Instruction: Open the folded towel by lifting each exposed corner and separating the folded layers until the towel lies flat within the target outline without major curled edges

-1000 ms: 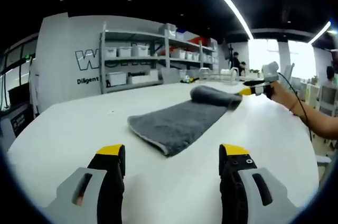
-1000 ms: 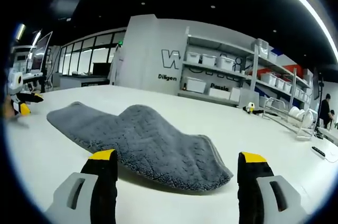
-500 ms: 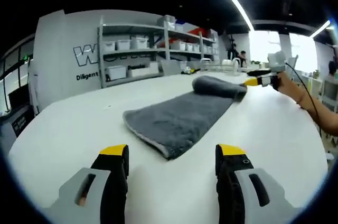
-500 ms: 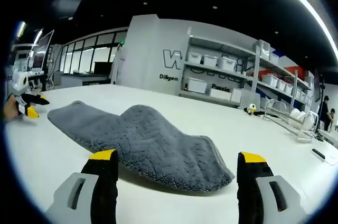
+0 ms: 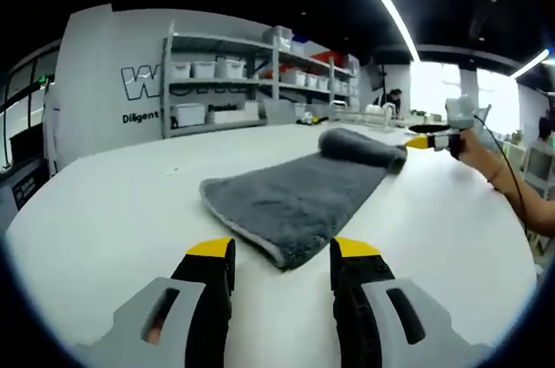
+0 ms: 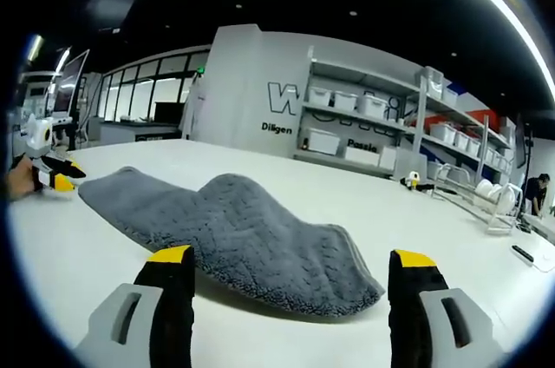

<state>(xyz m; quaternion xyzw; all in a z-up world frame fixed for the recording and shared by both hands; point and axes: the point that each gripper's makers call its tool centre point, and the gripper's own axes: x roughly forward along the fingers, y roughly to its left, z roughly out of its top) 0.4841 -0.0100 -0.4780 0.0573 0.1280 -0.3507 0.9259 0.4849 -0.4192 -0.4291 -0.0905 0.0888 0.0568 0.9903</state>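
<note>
Jaws spread on both grippers, left point(image 5: 282, 259) and right point(image 6: 290, 266). Folded towel point(image 6: 234, 238) lies between them on table point(image 5: 113, 203).

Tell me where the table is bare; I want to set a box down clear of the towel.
Bare table lies between the towel and the shelving, and beyond its humped end. The dish rack crowds the far edge.

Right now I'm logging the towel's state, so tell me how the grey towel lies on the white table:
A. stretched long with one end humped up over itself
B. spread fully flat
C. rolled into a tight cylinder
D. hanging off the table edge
A: the grey towel runs long across the white table, flat at one end, with a raised, doubled-over hump at the other.
</note>
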